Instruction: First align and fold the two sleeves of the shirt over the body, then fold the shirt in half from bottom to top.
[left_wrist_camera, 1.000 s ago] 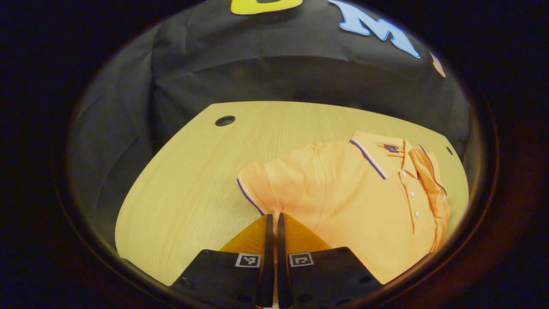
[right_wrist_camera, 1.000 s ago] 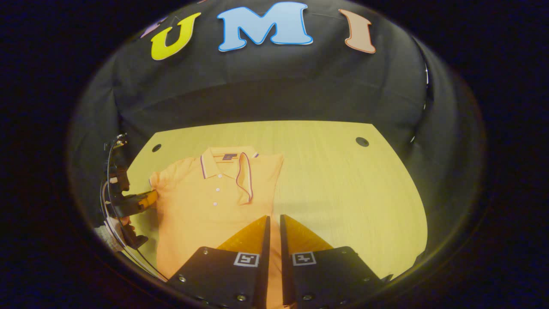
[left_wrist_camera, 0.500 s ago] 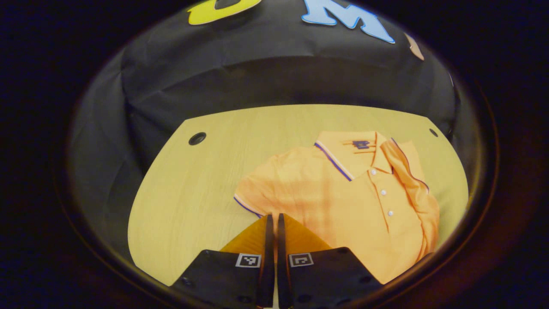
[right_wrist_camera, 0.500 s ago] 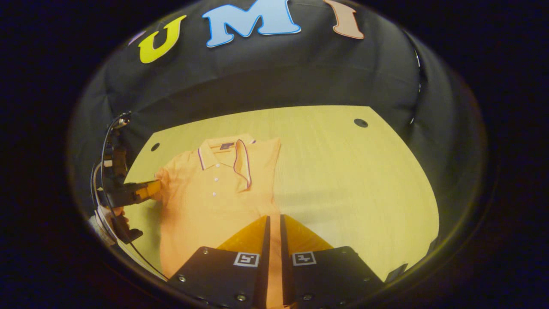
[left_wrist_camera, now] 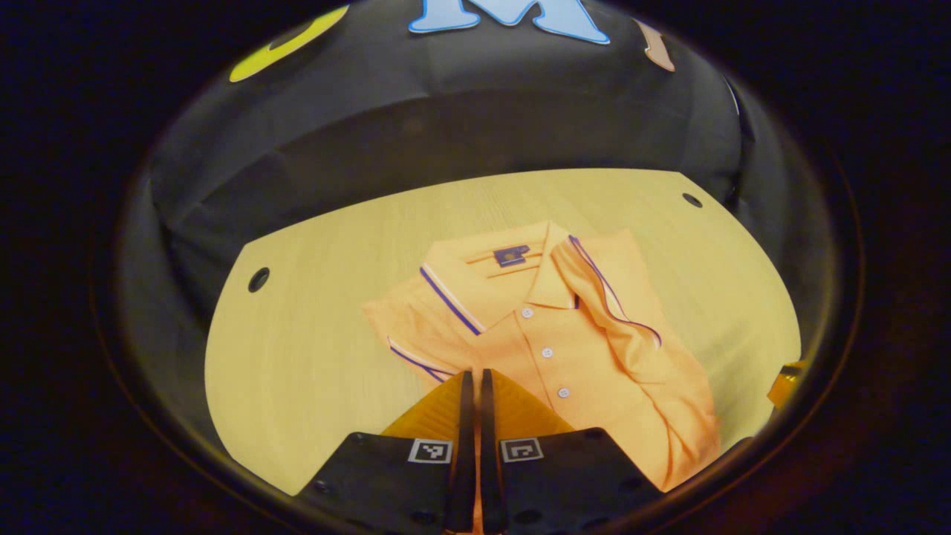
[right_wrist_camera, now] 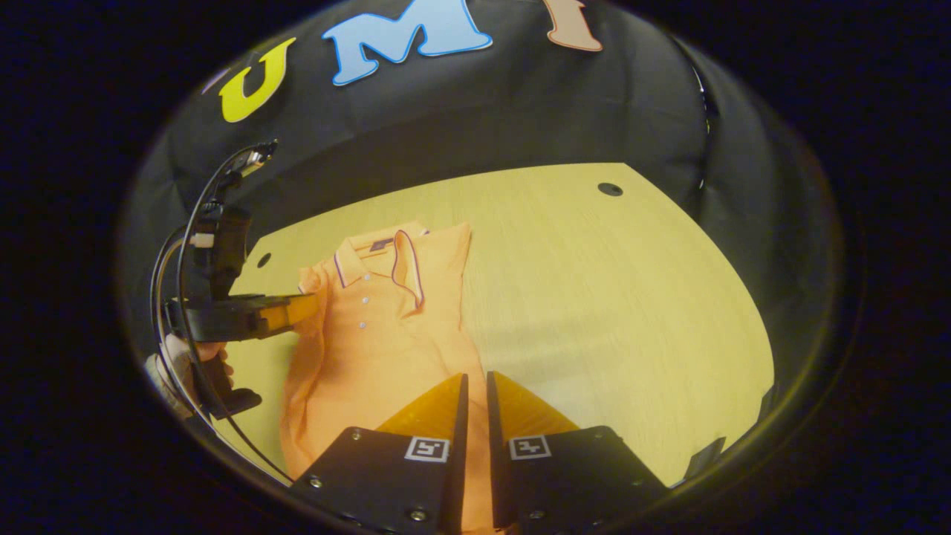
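Lifting sleeve point(left_wrist_camera: 416, 349) over polo shirt point(left_wrist_camera: 594, 357): left claw point(left_wrist_camera: 472, 383) clamped on sleeve | right claw point(right_wrist_camera: 472, 385) fingers together above shirt hem | worktop point(right_wrist_camera: 594, 297) beneath shirt

The shirt point(right_wrist_camera: 379, 327) lies on the table point(right_wrist_camera: 609, 312), toward the table's left half in the right gripper view, collar point(right_wrist_camera: 375, 256) at the far end near the booth wall and hem at the near end, with 1 sleeve point(right_wrist_camera: 438, 260) folded over the body on its right side. The left gripper point(right_wrist_camera: 301, 308) comes in from the left at sleeve height, tips at the shirt's left edge, the hand point(right_wrist_camera: 178, 364) holding it farther left. The right gripper point(right_wrist_camera: 473, 386) sits at the near edge, over the shirt's lower right part, and in the left gripper view 2 holes point(left_wrist_camera: 258, 279) lie at the table's far corners, either side of the shirt.
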A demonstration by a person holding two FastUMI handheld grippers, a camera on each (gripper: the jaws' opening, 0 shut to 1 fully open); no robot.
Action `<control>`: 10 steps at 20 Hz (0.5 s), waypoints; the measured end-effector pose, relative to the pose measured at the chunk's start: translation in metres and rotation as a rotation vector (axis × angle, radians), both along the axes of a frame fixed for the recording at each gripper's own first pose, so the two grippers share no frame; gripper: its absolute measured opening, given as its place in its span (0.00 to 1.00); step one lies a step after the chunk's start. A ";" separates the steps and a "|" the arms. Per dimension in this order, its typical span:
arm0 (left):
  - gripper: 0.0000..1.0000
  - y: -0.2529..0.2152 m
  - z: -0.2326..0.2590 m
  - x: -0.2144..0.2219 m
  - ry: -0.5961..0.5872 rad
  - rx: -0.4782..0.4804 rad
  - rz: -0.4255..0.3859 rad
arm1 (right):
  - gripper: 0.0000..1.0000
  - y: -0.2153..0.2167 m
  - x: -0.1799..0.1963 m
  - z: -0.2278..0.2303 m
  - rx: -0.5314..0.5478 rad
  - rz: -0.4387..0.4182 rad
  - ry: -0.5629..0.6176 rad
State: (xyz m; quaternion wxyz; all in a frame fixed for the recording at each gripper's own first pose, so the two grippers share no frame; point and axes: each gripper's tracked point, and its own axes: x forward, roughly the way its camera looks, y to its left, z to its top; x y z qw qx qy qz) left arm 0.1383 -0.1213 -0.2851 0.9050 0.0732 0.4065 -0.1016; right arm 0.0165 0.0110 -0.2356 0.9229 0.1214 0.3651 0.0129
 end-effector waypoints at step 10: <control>0.84 -0.020 -0.004 -0.018 0.062 -0.047 -0.001 | 0.15 -0.015 -0.017 -0.013 0.015 -0.010 0.035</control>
